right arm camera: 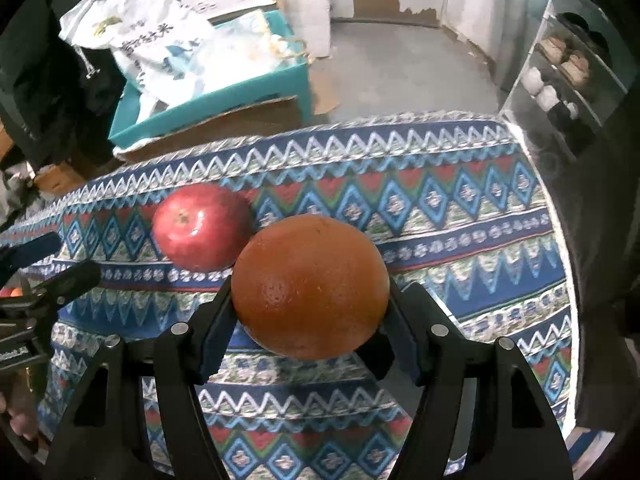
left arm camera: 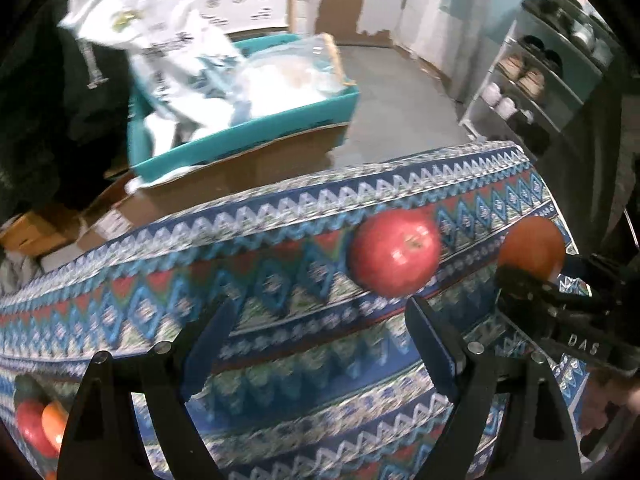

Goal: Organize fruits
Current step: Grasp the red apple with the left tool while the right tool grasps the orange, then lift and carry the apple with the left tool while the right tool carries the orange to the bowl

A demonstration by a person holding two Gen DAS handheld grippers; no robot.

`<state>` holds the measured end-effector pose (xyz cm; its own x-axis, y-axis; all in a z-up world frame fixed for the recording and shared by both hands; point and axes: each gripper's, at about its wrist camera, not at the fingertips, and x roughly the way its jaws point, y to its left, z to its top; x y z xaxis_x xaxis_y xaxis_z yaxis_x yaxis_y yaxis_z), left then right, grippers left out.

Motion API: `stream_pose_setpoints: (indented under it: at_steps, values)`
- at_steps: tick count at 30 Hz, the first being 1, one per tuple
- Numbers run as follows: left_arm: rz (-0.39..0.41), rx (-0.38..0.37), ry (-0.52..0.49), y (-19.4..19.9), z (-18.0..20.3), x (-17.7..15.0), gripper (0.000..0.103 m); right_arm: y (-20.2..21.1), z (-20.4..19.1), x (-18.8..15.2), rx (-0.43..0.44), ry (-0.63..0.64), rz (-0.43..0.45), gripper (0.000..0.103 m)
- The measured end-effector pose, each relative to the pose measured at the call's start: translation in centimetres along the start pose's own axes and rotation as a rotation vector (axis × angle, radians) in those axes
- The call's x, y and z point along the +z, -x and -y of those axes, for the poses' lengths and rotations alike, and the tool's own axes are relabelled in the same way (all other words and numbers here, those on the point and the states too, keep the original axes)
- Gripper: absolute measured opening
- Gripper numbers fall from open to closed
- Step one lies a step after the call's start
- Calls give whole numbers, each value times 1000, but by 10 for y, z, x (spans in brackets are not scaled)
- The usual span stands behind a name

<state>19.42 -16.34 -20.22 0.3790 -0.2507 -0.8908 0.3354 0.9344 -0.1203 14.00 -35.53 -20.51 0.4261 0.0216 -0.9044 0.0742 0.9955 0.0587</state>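
- The right gripper [right arm camera: 310, 312] pinches a round orange fruit with dimpled skin [right arm camera: 310, 286]: its dark blue pads [right arm camera: 218, 332] press against the fruit's left and right sides, holding it over the near middle of the table.
- The left gripper [left arm camera: 320, 332] is spread wide with nothing between its black fingers [left arm camera: 430, 332]; it hangs over the patterned cloth, left of the right gripper.
- At the near left edge of the left wrist view sits a small cluster of red and orange fruit [left arm camera: 38, 424], partly hidden by the gripper's frame.
- A blue, red and white zigzag-patterned tablecloth [right arm camera: 460, 216] covers the table under both grippers.
- A shiny red apple with its stem end up [right arm camera: 202, 226] rests on the cloth just beyond and left of the held orange fruit, near the table's far edge.
- Beyond the table on the left, a teal open box [right arm camera: 208, 106] sits on brown cardboard [right arm camera: 224, 126], holding a white printed plastic bag [right arm camera: 152, 40].
- On the far right stands a grey shelf rack with shoes [right arm camera: 568, 72] on the grey floor.
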Motion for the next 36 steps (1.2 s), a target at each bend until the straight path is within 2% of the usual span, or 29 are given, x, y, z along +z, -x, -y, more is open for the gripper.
stream_pose_setpoints:
  at_steps: [9,13,21,27,31,36]
  values:
    - [-27,-28,-108,-33,44,16,88,-10,25,-1,-18,-52,1,69]
    - [-43,-35,-114,-46,53,18,88,-11,34,-2,-8,-91,4,69]
    - [-83,-43,-105,-74,57,22,88,-12,35,-3,-12,-99,3,69]
    - [-82,-62,-79,-83,54,24,88,-14,33,-4,-14,-89,-3,69]
    - [-90,-61,-90,-85,55,24,75,-16,33,-4,-15,-94,-10,69]
    - [-85,-73,-105,-84,56,22,75,-16,32,-4,-14,-93,-12,69]
